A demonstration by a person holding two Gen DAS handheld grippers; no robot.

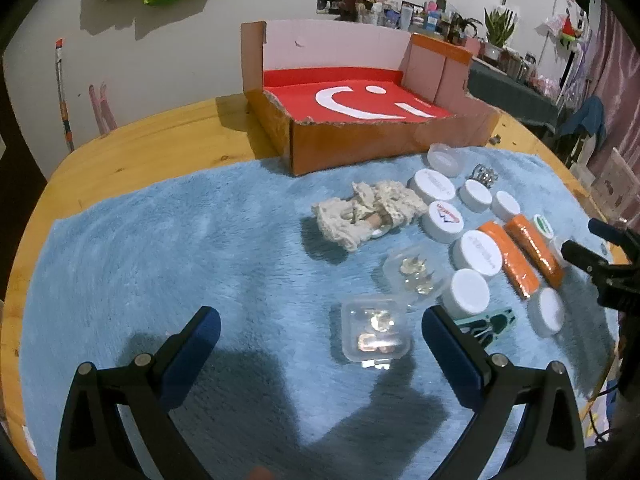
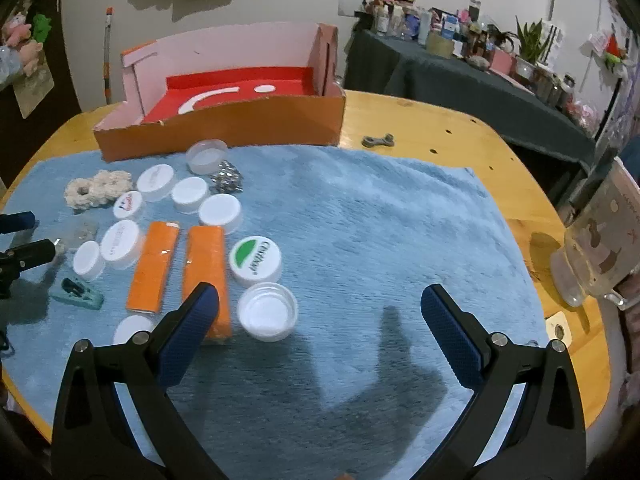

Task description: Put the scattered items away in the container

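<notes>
Both the left gripper and right gripper gape wide, holding nothing. Below lies a blue towel on a wooden table.

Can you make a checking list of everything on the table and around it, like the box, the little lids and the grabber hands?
Surface: wooden table, blue fluffy mat on top.
Job's things: white lids, two orange packs, clear cases, cream lace bundle, all on the mat; cardboard box holds none.
Clutter: glass mug, small metal part.
Grippers: left gripper and right gripper open, empty.
Cables: nothing seen.
Surroundings: crowded shelf.
</notes>
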